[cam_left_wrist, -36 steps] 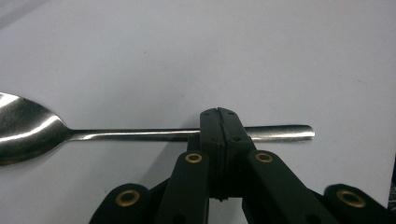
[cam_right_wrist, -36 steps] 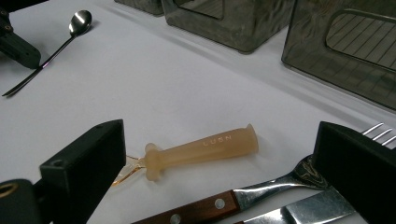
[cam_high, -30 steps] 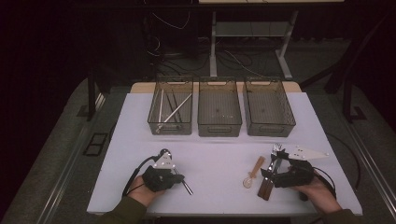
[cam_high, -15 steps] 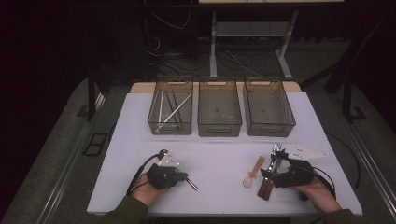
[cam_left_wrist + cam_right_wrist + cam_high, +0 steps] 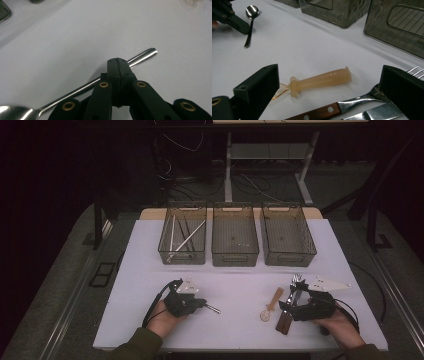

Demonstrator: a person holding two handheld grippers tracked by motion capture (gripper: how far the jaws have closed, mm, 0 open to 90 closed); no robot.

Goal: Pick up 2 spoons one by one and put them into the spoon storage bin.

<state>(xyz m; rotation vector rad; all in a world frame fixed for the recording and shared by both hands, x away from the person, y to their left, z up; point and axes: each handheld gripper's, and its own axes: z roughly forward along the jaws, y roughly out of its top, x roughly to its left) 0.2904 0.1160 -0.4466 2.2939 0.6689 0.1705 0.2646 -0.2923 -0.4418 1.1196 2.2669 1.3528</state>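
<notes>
1. High view: the left hand-held gripper (image 5: 200,304) sits low on the white counter (image 5: 235,280), clamped on a metal spoon (image 5: 212,308) whose handle end sticks out to the right of the jaws. The right hand-held gripper (image 5: 292,301) rests near the counter's right front, over a fork (image 5: 296,281) and wood-handled cutlery (image 5: 284,322). A translucent amber spoon (image 5: 271,304) lies just left of it. Three mesh baskets (image 5: 235,236) stand in a row at the back; the left one holds long metal utensils.

2. Left gripper view: the jaws of the left hand-held gripper (image 5: 117,61) are pressed together on the metal spoon (image 5: 140,57) partway along its handle. The bowl shows at the lower left, and the handle tip points up and right above the counter (image 5: 62,45).

3. Right gripper view: the right hand-held gripper (image 5: 329,82) stands wide, with nothing between its pads. The amber spoon (image 5: 322,79) lies on the counter between the jaws, and the wood-handled cutlery (image 5: 324,111) is just in front. Far off at the upper left, the left hand-held gripper (image 5: 242,27) carries the metal spoon (image 5: 251,15).
</notes>
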